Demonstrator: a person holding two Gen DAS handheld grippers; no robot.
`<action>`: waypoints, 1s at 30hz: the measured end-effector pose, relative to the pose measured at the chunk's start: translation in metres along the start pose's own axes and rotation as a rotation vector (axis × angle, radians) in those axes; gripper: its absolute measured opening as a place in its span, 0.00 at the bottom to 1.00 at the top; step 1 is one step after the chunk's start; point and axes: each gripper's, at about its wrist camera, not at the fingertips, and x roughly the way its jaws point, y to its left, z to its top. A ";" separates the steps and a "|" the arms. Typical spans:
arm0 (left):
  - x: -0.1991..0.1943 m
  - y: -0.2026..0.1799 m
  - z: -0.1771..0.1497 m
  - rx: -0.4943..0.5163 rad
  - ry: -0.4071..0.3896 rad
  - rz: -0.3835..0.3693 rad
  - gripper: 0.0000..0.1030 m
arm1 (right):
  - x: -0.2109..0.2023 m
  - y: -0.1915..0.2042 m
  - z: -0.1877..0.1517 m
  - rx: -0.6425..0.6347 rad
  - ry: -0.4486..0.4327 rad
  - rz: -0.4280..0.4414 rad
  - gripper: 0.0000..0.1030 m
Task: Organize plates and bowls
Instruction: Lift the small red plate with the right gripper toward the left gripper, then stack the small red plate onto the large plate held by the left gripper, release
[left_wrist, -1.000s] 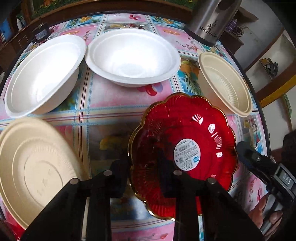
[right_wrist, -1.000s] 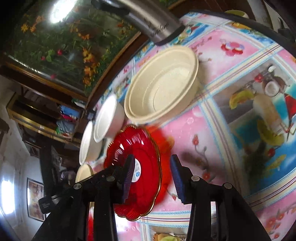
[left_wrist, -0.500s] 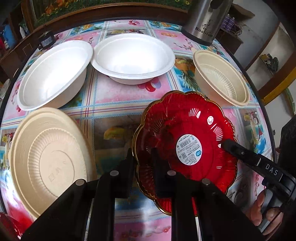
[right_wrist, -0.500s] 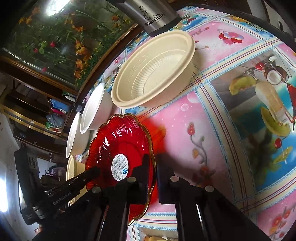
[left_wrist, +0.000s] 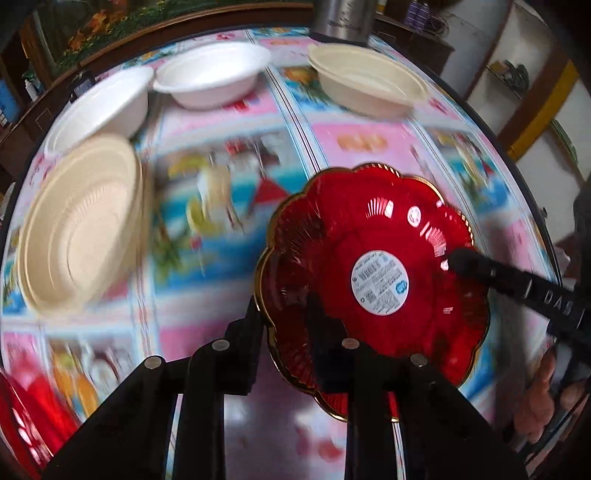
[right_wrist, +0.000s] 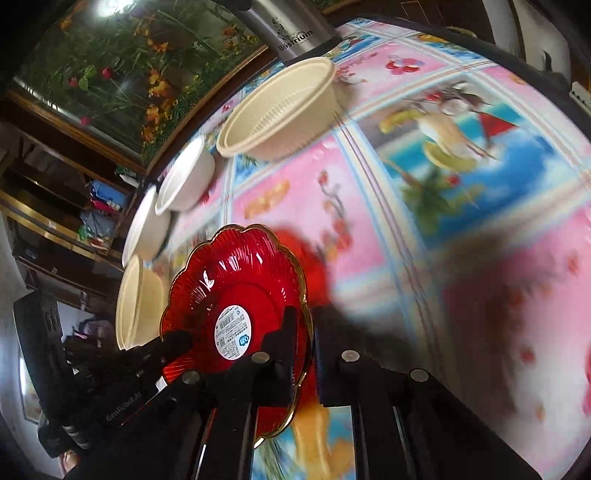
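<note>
Both claws have hold of the same red plate (left_wrist: 373, 280), a scalloped glass-like dish with a gold rim and a round white sticker in its middle. The left claw (left_wrist: 284, 332) straddles the plate's near-left rim, one finger outside the rim and one over the inside; its jaws are opening slightly, yet the rim still sits pinched between them. The right claw (right_wrist: 308, 332) is clamped tight on the opposite edge, its two fingers drawn together with the gold rim between them. The plate hangs tilted just above the worktop (left_wrist: 369, 147), which wears a bright cloth of pink and blue picture squares. Farther back stand two white bowls (left_wrist: 210, 74), side by side, and a cream ribbed bowl (left_wrist: 365, 81) in front of a steel flask (right_wrist: 291, 29). To the left lies a cream plate (left_wrist: 81, 225).
</note>
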 end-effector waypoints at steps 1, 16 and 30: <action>-0.003 -0.003 -0.007 0.008 -0.010 0.005 0.22 | -0.004 0.001 -0.006 -0.011 0.002 -0.010 0.08; -0.054 0.022 -0.118 -0.047 -0.083 0.038 0.23 | -0.031 0.027 -0.106 -0.110 0.063 0.008 0.09; -0.169 0.139 -0.164 -0.290 -0.363 0.182 0.22 | -0.060 0.185 -0.146 -0.385 0.013 0.176 0.08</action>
